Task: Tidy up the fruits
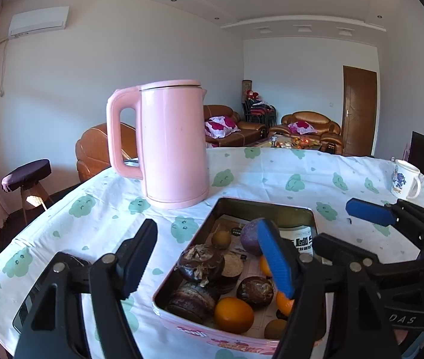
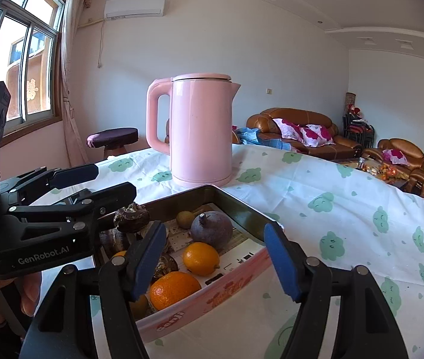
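A pink tin box [image 1: 212, 333] [image 2: 236, 281] sits on the table and holds fruit: oranges [image 1: 233, 314] [image 2: 201, 258], a purple round fruit [image 1: 249, 236] [image 2: 211, 229], dark brown mangosteens [image 1: 201, 264] [image 2: 131, 217] and small brown fruits [image 1: 221, 239] [image 2: 184, 219]. My left gripper [image 1: 209, 258] is open and empty, hovering above the box's left part. My right gripper [image 2: 215, 263] is open and empty above the box's near side; it also shows at the right of the left wrist view [image 1: 370, 212].
A pink kettle [image 1: 171, 143] [image 2: 200, 131] stands just behind the box. A white mug [image 1: 405, 181] stands at the table's far right. The tablecloth [image 2: 346, 209] is white with green prints. Sofas and a stool lie beyond the table.
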Demonstrator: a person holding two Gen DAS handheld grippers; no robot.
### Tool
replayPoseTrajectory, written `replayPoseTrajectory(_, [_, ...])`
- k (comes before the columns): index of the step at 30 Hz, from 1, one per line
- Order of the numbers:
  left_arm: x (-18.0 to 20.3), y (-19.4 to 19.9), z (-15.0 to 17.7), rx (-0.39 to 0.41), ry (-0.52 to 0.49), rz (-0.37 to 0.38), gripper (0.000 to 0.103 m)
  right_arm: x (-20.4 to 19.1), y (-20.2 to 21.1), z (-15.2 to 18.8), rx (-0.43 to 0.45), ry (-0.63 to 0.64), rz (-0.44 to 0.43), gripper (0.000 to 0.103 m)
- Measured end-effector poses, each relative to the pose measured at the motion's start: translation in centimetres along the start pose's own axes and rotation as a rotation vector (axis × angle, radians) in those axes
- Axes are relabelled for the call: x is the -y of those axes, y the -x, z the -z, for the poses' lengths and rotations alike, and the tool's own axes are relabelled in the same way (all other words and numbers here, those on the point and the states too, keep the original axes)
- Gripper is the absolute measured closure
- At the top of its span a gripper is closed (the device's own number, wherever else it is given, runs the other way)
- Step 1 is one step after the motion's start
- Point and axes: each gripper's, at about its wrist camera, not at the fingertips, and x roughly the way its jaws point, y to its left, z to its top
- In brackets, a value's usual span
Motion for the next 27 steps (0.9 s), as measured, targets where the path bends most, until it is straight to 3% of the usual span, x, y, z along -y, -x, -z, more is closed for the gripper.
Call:
replayPoseTrajectory(8, [0.4,0.8,-0.5,0.021,-0.005,0.003,0.027,1.2,2.4,-0.6,0.061,-0.026,0.033,0.029])
replayPoseTrajectory(27, [1.0,1.1,-0.6,0.023,-0.018,0.006,0.026,1.4,3.2,-0.8,0.072,-0.029,0.034,0.029])
